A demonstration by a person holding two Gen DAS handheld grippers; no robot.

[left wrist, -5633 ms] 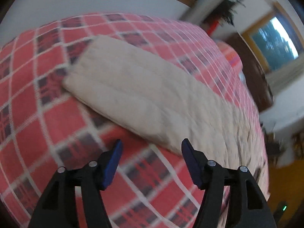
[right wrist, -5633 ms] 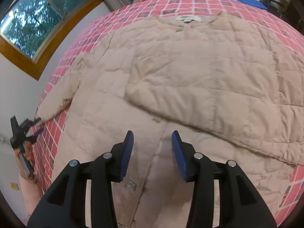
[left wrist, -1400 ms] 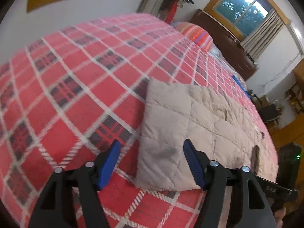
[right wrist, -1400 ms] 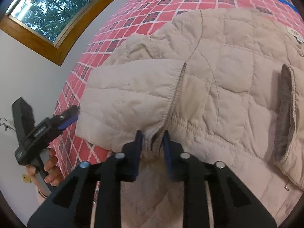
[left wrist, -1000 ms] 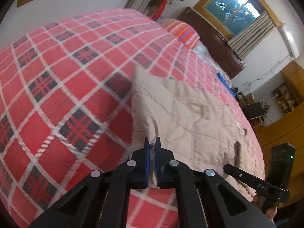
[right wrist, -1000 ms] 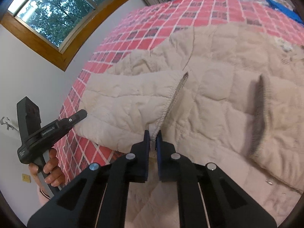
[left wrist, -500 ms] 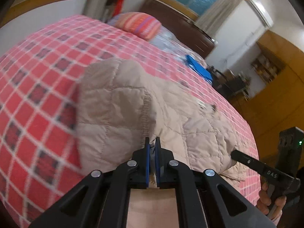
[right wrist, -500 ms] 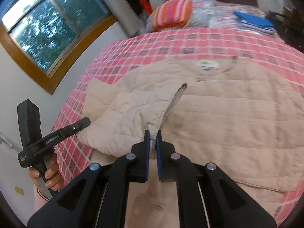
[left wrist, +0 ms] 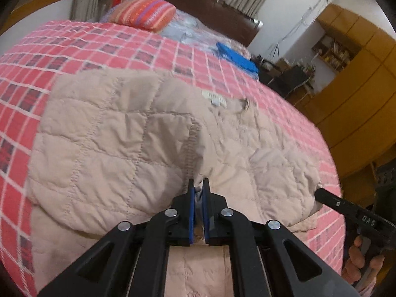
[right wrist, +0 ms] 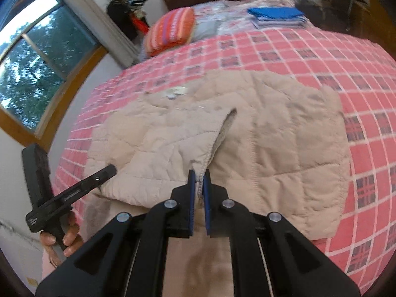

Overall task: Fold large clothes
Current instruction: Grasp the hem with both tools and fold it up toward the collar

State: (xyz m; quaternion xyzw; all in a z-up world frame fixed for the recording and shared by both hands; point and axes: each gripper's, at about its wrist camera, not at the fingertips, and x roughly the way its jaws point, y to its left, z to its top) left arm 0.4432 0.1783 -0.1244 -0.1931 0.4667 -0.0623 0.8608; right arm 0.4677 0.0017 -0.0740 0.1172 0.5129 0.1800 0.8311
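A beige quilted jacket (left wrist: 128, 133) lies spread on a bed covered by a red checked blanket (left wrist: 61, 57), its white neck label (left wrist: 214, 97) toward the headboard end. The left gripper (left wrist: 197, 185) has its jaws drawn almost together, the blue pads (left wrist: 190, 205) pinching a fold of jacket fabric at a ribbed cuff edge, with only the thickness of the cloth between them; the fabric rises slightly into the grip. In the same view the right gripper (left wrist: 319, 194) shows at the right side, its dark tip touching the jacket's outer edge, with a hand (left wrist: 358, 264) around its handle. From the right wrist view, the right gripper (right wrist: 198, 177) is likewise nearly closed, its blue pads clamped on a gathered edge of the jacket (right wrist: 284, 148) where a sleeve cuff opens just beyond the tips. The left gripper (right wrist: 109, 170) appears at the left of that view, its tip at the jacket's edge, held by a hand (right wrist: 61, 240). Both folded side sections lie over the middle of the jacket. A striped orange pillow (right wrist: 170, 31) sits near the head of the bed beside a window (right wrist: 29, 57), and a stack of blue folded cloth (right wrist: 277, 14) rests well apart from the jacket, past the blanket's far edge
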